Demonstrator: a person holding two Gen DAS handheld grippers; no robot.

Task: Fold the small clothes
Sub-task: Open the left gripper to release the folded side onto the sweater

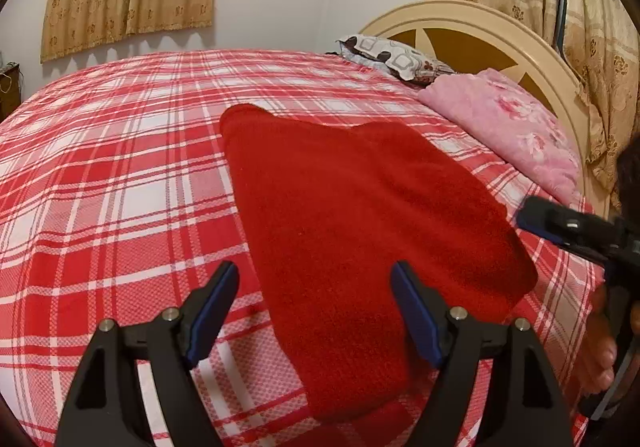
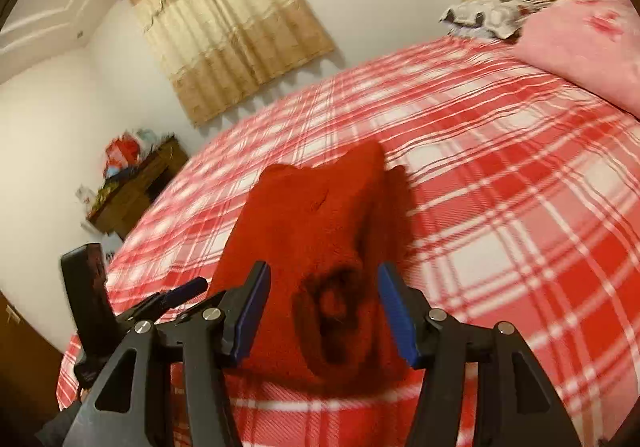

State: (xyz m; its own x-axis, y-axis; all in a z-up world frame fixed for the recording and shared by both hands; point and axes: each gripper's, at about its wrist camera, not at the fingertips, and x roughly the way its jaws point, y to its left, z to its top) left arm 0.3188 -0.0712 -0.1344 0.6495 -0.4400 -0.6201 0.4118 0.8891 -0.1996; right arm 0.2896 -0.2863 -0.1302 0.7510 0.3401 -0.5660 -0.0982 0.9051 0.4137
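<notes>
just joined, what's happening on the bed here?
A person with a claw in each hand is folding a red fleece garment on the red plaid bedspread. The garment lies folded over. Both the left claw and right claw are open over its near edge, gripping nothing.

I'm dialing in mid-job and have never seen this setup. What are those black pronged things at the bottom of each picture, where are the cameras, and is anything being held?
Each picture comes from a camera on a hand-held tool, looking forward along its two fingers. The black prongs with blue pads are its tongs; a person carries one in each hand. The left tongs and right tongs both stand open, holding nothing. A red garment lies on the plaid bedspread, partly folded, its near edge between the right tongs' pads without being pinched. In the left picture, the other tool shows at the right edge. A pink blanket and a patterned pillow lie by the headboard.
</notes>
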